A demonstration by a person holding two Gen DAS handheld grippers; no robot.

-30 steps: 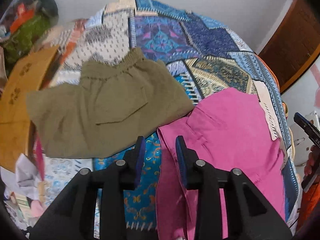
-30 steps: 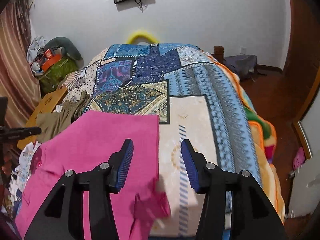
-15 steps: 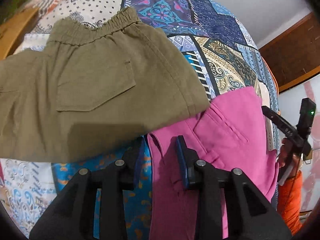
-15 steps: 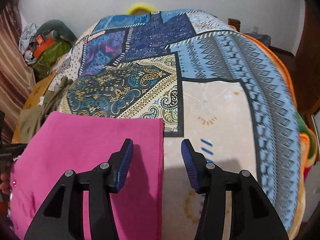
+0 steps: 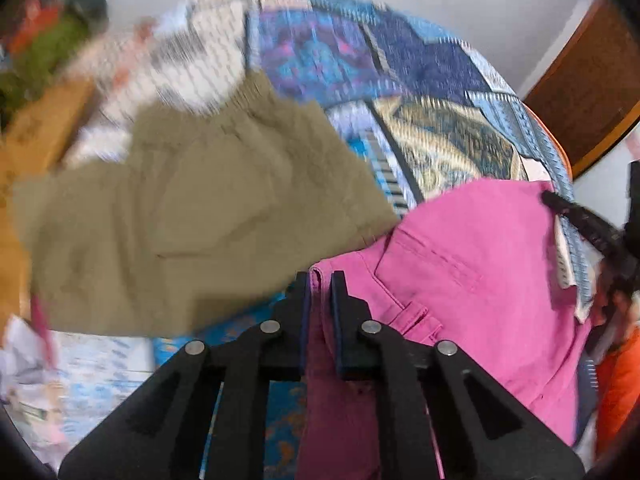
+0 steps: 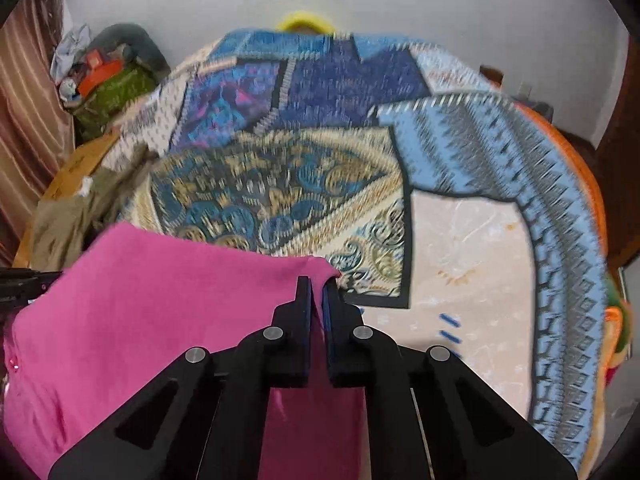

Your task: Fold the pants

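Pink pants [image 5: 472, 272] lie on a patterned bedspread [image 5: 440, 148]. My left gripper [image 5: 320, 280] is shut on the waistband edge of the pink pants at their left corner. In the right wrist view the pink pants [image 6: 152, 312] spread to the left, and my right gripper [image 6: 316, 288] is shut on their far right corner, lifting it slightly off the bedspread [image 6: 472, 264]. The right gripper's black arm shows in the left wrist view [image 5: 584, 224] at the pants' far side.
Folded olive shorts [image 5: 200, 220] lie left of the pink pants, touching them; they also show in the right wrist view [image 6: 72, 216]. A cardboard box [image 5: 36, 140] and a pile of bags [image 6: 108, 80] stand beside the bed at left. A wooden door [image 5: 592, 76] is at right.
Both grippers were open over the pink pants and have closed on them, left on the waistband corner, right on the far corner. Both views are blurred by motion.
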